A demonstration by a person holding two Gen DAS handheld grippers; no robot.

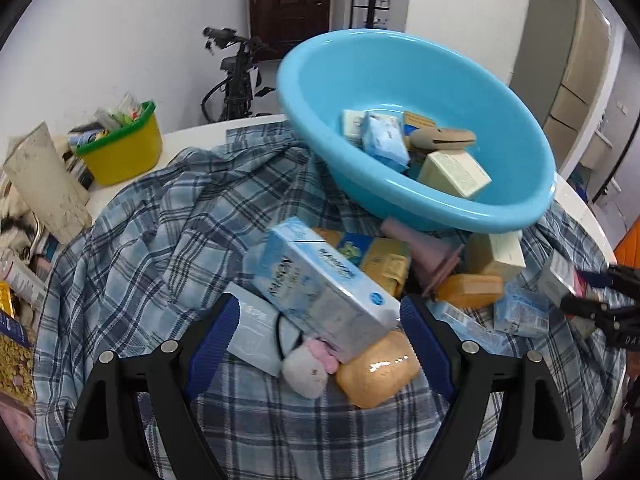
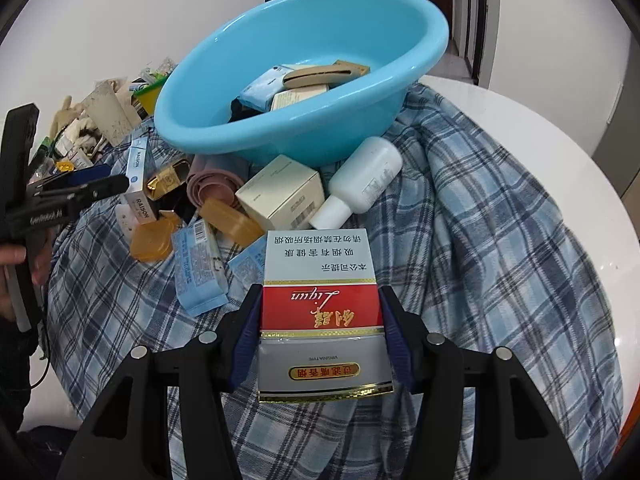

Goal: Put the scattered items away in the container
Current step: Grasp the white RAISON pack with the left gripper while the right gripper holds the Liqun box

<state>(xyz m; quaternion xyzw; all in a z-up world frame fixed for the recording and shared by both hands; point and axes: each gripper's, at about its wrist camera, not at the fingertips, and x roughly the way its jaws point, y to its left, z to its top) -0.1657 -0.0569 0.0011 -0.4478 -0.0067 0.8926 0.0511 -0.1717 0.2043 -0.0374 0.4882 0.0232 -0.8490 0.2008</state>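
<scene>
Right gripper (image 2: 320,316): my jaws are clamped on a red, white and silver cigarette pack (image 2: 320,300), both blue pads pressed flat to its long sides. The pack is carried clear of the blue-and-white plaid cloth (image 2: 500,240) that covers the round white table (image 2: 568,152).

Left gripper (image 1: 316,328): my jaws stand wide apart and grip nothing. A pale blue rectangular carton (image 1: 320,284) lies slantwise between the fingers; whether a pad brushes it I cannot tell. A peach-coloured soap bar (image 1: 378,368) and a small grey plush toy (image 1: 306,372) sit just under it.

The large turquoise plastic basin (image 2: 200,128) rests tilted toward the far edge of the table, its near rim propped on the loose pile. It already holds several boxes and a tan case.

Step in hand, as I judge it: right side carrying to the basin, left side lining up a pick.

Next move, right: carry the pack over the white plastic bottle (image 2: 364,184) and cream cardboard box (image 2: 280,192), past the near rim, then let go low. Risk: nudging the propped basin.
</scene>
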